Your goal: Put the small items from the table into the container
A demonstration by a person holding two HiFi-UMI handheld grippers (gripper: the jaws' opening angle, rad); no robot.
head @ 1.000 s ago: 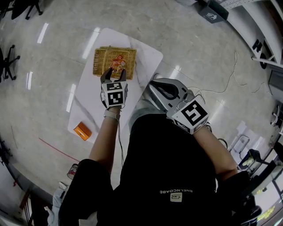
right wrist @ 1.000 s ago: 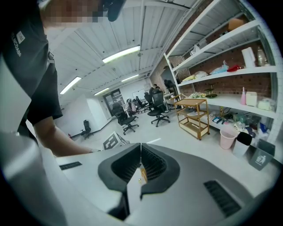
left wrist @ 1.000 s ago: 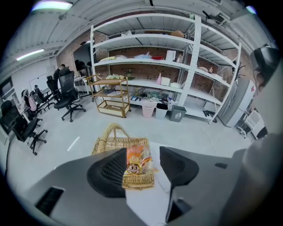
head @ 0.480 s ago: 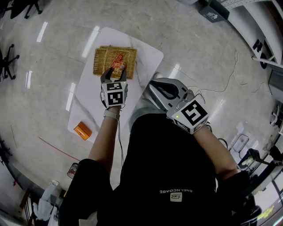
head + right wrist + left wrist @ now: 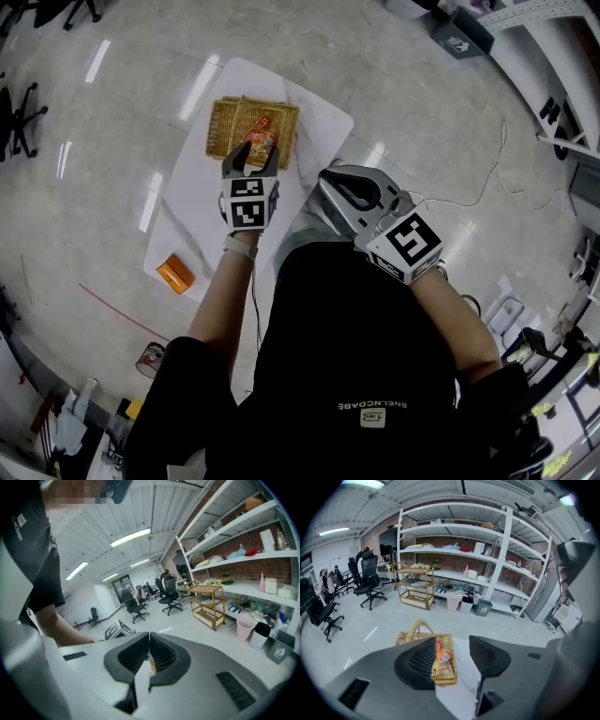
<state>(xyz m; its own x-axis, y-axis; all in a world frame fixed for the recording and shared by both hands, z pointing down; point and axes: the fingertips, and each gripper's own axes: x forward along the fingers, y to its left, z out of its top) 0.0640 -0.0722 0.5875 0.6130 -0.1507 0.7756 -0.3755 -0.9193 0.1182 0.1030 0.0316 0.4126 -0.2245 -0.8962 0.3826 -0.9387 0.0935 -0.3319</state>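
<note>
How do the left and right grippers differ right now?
The left gripper has its jaws apart; the right gripper has them together. The left gripper points at the wicker basket on the table; the right gripper hangs near the table's edge. Both are empty.

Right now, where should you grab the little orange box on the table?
Probably from straight above, with the jaws across its shorter width. The orange box lies flat and alone near the table edge, with nothing beside it. The open left gripper is nearer.
</note>
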